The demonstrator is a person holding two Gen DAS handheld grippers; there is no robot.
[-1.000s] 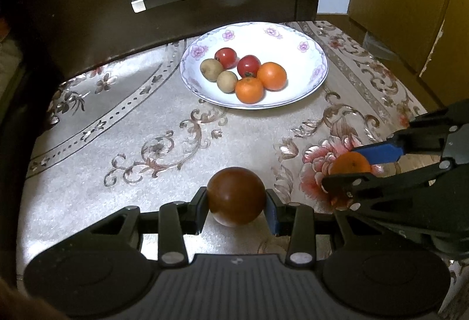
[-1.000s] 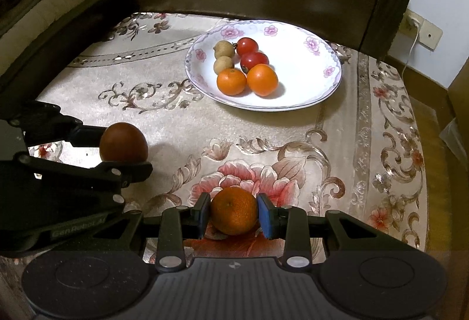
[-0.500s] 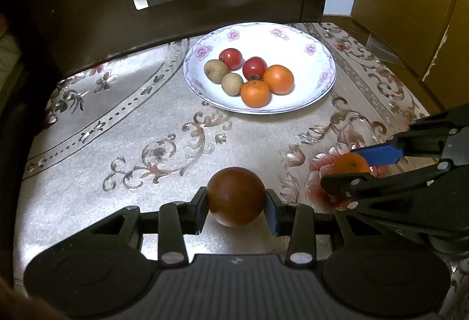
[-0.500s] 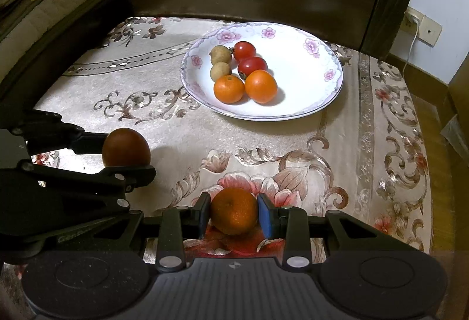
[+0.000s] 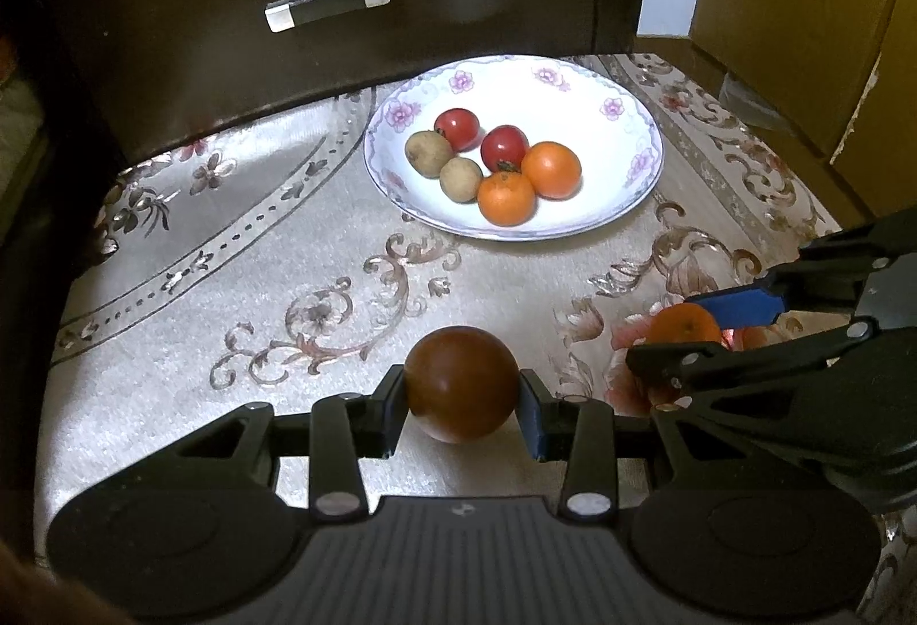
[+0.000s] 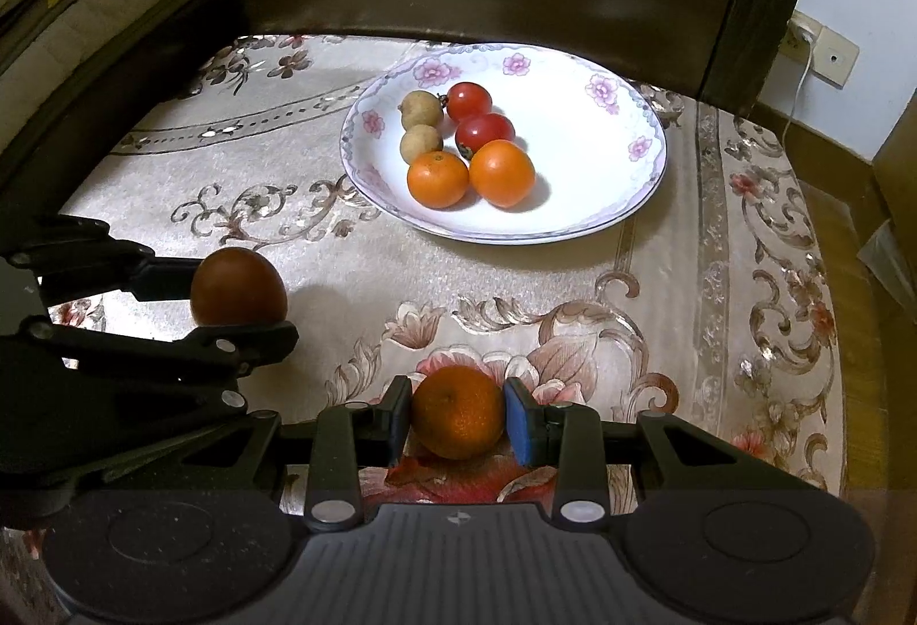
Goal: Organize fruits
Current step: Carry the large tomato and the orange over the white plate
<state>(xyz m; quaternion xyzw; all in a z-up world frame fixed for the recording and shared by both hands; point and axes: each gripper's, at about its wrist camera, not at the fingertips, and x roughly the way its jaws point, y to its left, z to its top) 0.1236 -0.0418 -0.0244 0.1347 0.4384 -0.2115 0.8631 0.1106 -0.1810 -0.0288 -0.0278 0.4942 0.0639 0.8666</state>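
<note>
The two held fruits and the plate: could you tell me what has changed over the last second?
Nothing was taken or released. The left gripper stays shut on the brown fruit, the right gripper on the orange. The plate keeps its six fruits.

Glossy glazed plate (image 5: 642, 189), shiny satin cloth (image 5: 172, 384) w/ woven pattern, dark varnished wood drawer (image 5: 344, 69), metal handle (image 5: 326, 2), matt black plastic claw (image 5: 461, 410)
</note>
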